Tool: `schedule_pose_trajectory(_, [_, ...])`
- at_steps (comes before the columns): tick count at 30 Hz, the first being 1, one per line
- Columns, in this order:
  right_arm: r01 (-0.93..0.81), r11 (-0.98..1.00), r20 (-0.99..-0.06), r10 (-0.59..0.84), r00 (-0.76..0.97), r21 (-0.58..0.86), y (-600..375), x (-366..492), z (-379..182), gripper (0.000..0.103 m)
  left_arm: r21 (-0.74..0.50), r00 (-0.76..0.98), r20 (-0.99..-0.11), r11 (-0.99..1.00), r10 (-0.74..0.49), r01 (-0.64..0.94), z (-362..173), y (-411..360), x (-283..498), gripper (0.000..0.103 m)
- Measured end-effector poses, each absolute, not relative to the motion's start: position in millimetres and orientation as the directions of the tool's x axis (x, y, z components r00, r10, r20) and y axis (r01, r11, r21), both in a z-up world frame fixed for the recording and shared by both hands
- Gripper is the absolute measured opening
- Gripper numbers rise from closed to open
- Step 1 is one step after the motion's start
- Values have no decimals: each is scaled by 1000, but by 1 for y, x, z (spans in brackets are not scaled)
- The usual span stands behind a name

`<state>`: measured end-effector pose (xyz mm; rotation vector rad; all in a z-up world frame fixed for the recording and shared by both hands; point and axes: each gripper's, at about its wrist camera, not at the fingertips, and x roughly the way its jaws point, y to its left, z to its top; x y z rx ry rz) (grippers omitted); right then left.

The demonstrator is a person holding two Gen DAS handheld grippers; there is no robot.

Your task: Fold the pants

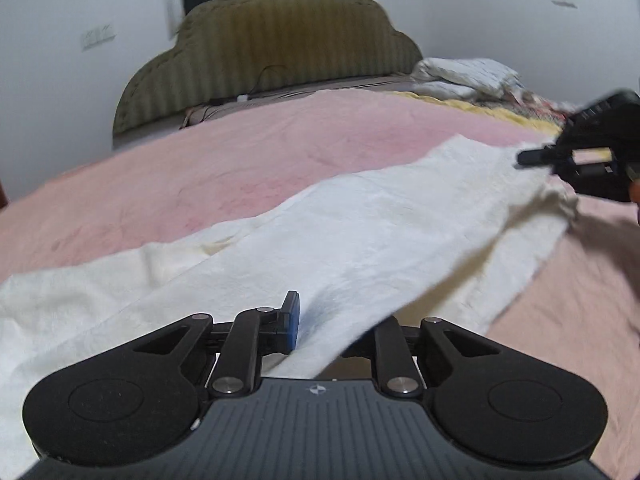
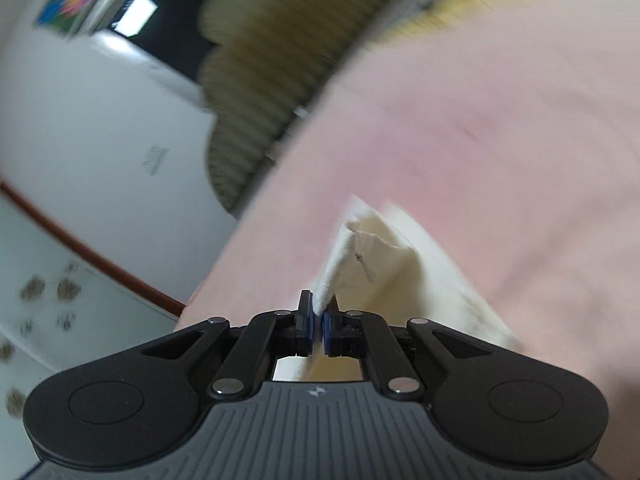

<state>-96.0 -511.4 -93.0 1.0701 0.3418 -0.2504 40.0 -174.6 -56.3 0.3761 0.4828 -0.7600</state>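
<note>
White pants (image 1: 360, 224) lie stretched across a pink bedspread (image 1: 240, 152). My left gripper (image 1: 320, 326) is shut on the near edge of the pants; the cloth drapes over its right finger, and only the left blue pad (image 1: 293, 320) shows. My right gripper (image 2: 317, 326) is shut on a corner of the white pants (image 2: 360, 264) and lifts it off the bed. The right gripper also shows in the left wrist view (image 1: 592, 160) at the far right end of the pants. The right wrist view is motion-blurred.
An olive padded headboard (image 1: 272, 48) stands at the back against a white wall. Folded bedding and pillows (image 1: 468, 76) are piled at the back right. The bed's left edge drops to a tiled floor (image 2: 48, 300).
</note>
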Motion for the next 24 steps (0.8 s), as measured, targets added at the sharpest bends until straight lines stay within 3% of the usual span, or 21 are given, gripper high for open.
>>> schedule_pose_trajectory(8, [321, 585, -345, -75, 936, 745, -502, -97, -61, 5, 138, 616, -525, 656, -586, 742, -56, -170, 36, 14])
schedule_pose_trajectory(21, [423, 570, -465, -79, 882, 705, -499, -122, -91, 5, 199, 566, -553, 563, -612, 802, -68, -166, 15, 10])
schedule_pose_trajectory(24, [437, 574, -476, -92, 875, 692, -500, -119, -93, 7, 182, 561, -565, 571, -605, 800, -71, -166, 21, 17])
